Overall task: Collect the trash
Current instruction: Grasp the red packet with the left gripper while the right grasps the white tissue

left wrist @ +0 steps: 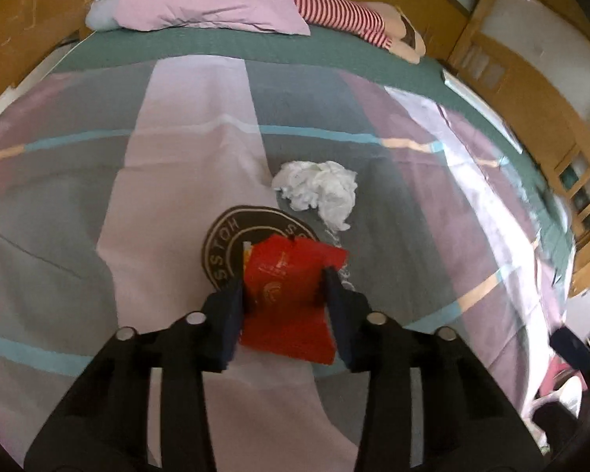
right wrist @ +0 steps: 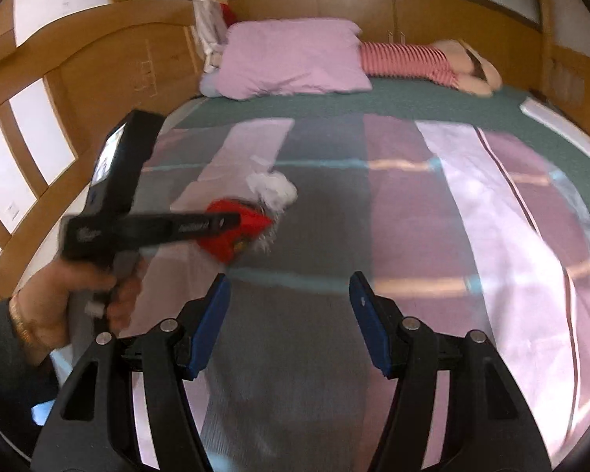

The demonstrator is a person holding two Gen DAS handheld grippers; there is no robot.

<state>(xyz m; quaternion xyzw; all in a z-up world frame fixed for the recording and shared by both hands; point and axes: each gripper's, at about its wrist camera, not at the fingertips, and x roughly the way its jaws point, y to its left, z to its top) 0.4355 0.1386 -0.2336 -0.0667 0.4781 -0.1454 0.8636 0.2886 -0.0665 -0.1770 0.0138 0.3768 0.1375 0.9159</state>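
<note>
Two pairs of tongs over the bed (left wrist: 145, 165), and the left tongs (left wrist: 285, 275) have the action: their fingers are clamped on a red wrapper (left wrist: 291, 295), one pad pressed against each side of it. The wrapper sits low over the striped bedspread, partly covering a round dark emblem (left wrist: 224, 244) printed on the cloth. Just beyond it, a crumpled white tissue (left wrist: 318, 190) lies on the bedspread, apart from the wrapper in the left wrist view.

From the right wrist camera, the left tongs (right wrist: 251, 222) reach in from the left side, held by a hand (right wrist: 70, 295) with a bracelet at the wrist, the red wrapper (right wrist: 232, 236) pinched at their tip. The white tissue (right wrist: 273, 188) shows right behind it, blurred. The right tongs (right wrist: 289, 303) hang in the foreground with blue pads set wide apart and nothing between them, only bedspread below.

At the head of the bed, a pink pillow (right wrist: 291, 59) lies against the wooden headboard, with a stuffed doll in red-and-white stripes (right wrist: 409, 61) stretched out beside it.
</note>
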